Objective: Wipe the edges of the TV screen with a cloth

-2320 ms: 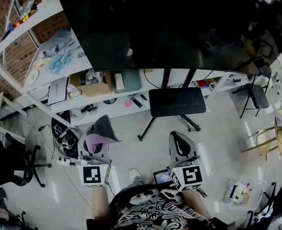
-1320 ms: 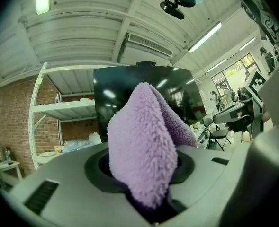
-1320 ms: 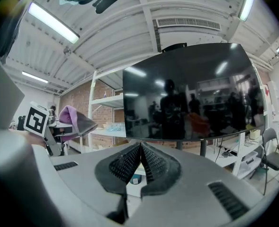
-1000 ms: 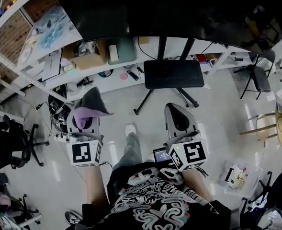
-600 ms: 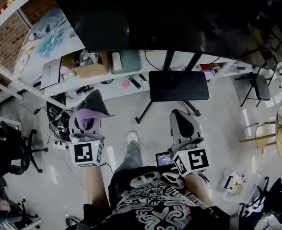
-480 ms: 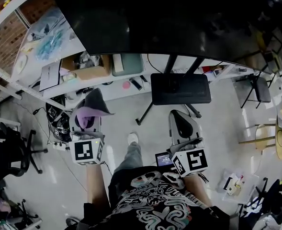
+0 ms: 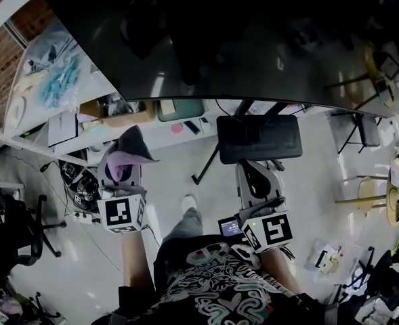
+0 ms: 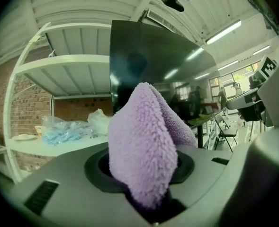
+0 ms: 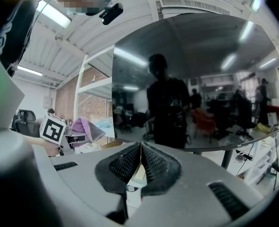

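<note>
TV screen (image 7: 240, 39) hung well clear of the cloth (image 8: 144, 141) clamped in the left gripper (image 7: 123, 171) jaws, so leading with its loose fold seemed smart; right gripper (image 9: 140, 162) jaws were closed, empty.

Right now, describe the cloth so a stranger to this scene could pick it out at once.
Start at the big dark TV screen. Below its lower left corner the left gripper is shut on the cloth: fluffy, lilac, folded to a peak. The right gripper is shut and holds nothing.
</note>
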The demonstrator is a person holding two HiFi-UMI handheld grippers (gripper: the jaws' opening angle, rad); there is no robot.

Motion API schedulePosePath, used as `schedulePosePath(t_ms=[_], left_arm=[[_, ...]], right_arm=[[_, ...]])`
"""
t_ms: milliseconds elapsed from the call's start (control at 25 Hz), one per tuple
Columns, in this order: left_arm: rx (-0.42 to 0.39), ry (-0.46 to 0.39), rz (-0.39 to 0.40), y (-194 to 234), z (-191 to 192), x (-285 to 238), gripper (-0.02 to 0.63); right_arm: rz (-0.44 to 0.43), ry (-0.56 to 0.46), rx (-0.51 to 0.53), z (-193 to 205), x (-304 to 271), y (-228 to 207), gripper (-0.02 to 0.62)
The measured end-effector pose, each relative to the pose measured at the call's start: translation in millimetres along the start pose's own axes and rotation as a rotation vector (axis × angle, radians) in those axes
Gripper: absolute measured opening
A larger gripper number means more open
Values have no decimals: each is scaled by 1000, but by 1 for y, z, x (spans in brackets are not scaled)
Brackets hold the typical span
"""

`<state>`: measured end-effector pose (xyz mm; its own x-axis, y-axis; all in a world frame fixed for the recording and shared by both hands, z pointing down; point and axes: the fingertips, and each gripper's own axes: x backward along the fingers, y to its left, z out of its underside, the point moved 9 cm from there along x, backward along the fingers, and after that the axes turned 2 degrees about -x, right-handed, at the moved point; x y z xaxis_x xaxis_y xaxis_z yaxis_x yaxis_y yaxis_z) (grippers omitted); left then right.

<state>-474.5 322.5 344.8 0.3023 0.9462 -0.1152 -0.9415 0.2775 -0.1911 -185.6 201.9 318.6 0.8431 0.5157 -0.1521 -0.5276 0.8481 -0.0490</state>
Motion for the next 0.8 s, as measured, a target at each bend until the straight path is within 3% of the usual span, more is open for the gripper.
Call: schedulePosePath(t_ms=[400,800], left_arm=[[14,56,-24,46,30,-46,170],[-13,107,-73,53,37,-81,170]], right_arm=[[47,45,-4,4,-44,5,29],[33,63,6,4,-63,-21,29]])
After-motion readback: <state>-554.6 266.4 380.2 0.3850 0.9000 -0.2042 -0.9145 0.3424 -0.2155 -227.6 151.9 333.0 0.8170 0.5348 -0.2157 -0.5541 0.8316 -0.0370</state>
